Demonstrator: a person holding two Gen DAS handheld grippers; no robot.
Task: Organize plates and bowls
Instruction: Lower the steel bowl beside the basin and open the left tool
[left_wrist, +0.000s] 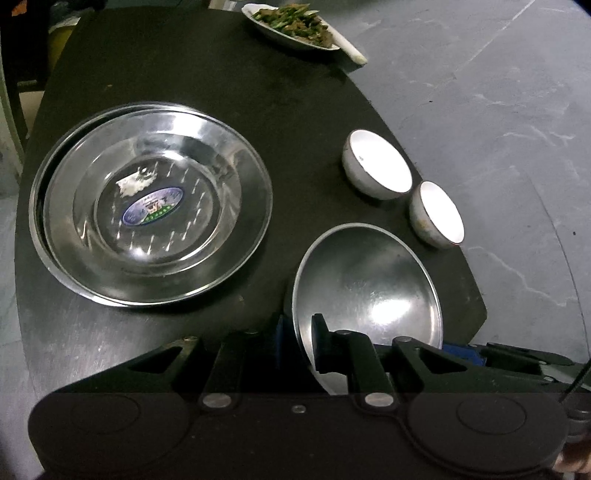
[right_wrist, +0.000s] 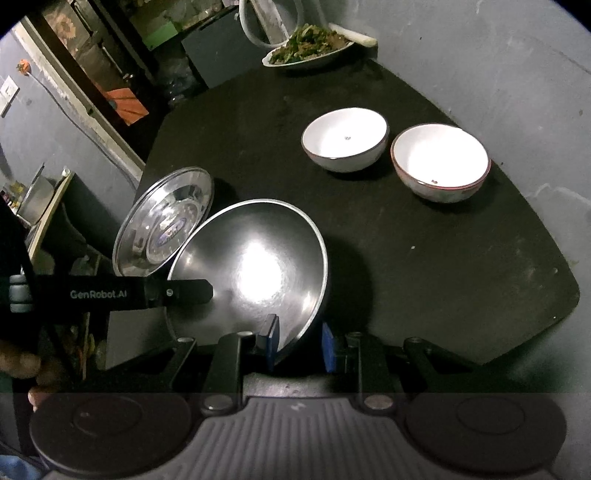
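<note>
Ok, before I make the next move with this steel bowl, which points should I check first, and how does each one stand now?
1. Left gripper on the steel bowl: ok, its fingers straddle the rim.
2. Right gripper grip: cannot tell, the rim is between the pads but the outer pad looks apart from the wall.
3. Steel bowl level: not ok, it is tilted.
4. Stacked steel plates: ok, nested, clear of the bowl.
5. Two white bowls: ok, upright, side by side, apart.
6. Food dish: ok, at the far edge, away from the bowl.
</note>
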